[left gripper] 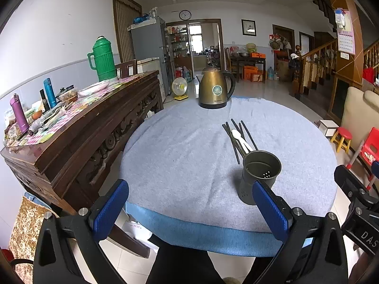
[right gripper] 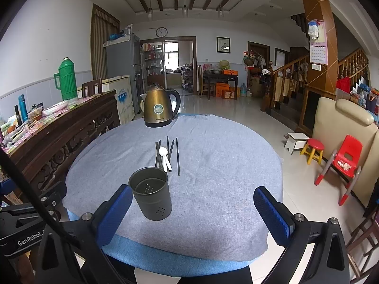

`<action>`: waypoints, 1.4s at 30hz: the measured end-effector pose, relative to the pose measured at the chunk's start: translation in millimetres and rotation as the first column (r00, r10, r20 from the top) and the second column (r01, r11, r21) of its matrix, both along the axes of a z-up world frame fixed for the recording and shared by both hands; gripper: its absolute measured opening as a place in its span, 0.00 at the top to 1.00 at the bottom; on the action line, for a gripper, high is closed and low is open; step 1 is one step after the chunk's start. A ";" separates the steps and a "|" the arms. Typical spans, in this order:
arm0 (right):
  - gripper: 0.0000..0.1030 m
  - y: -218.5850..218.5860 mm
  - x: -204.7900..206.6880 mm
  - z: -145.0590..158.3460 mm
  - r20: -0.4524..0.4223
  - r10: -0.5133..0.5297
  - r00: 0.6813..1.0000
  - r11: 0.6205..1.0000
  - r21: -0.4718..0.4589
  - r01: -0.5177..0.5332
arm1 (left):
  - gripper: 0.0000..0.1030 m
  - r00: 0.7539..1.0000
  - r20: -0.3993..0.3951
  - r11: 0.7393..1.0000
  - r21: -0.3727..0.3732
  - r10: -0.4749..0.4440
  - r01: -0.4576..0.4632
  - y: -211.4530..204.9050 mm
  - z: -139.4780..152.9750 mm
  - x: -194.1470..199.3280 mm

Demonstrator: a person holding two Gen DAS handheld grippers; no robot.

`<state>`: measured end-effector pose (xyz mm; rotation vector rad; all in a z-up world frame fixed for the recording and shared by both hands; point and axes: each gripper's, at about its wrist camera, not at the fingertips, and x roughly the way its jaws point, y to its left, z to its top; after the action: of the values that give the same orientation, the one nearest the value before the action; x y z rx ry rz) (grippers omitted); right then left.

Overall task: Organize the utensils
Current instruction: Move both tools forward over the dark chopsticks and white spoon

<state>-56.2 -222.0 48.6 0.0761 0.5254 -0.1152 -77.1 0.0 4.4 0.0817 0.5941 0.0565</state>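
A dark metal utensil holder (left gripper: 258, 177) (right gripper: 151, 194) stands upright and empty on the round table's grey cloth (left gripper: 189, 156) (right gripper: 213, 170). Just beyond it lie several black chopsticks (left gripper: 236, 139) (right gripper: 177, 156) and a white spoon (left gripper: 240, 138) (right gripper: 165, 155), loose on the cloth. My left gripper (left gripper: 189, 210) is open and empty at the table's near edge, left of the holder. My right gripper (right gripper: 193, 215) is open and empty at the near edge, its left finger (right gripper: 113, 215) close to the holder.
A bronze electric kettle (left gripper: 216, 87) (right gripper: 160, 107) stands at the table's far edge. A dark wooden sideboard (left gripper: 78, 130) crowded with flasks and dishes runs along the left. A red child's chair (right gripper: 343, 163) and a small stool (right gripper: 312, 150) stand on the floor to the right.
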 end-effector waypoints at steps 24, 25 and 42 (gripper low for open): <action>0.00 -42.0 53.6 1.9 -0.006 0.167 0.986 0.978 0.129 -0.165 | 0.00 0.993 -0.113 0.989 -0.150 -0.026 0.009 30.9 -2.7 93.0; 0.00 -45.2 63.7 1.8 -0.017 0.197 0.980 0.972 0.137 -0.193 | 0.00 0.993 -0.119 0.988 -0.157 -0.026 0.007 33.8 -3.6 103.4; 0.25 -89.0 320.4 -50.8 -0.281 0.367 0.887 0.875 0.427 -0.227 | 0.37 0.900 -0.394 0.966 -0.241 -0.186 0.094 4.8 -57.7 338.1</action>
<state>264.2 -310.9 -2.2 0.3618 0.9135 0.2927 260.9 4.8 -53.2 -0.0788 1.0158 -0.1720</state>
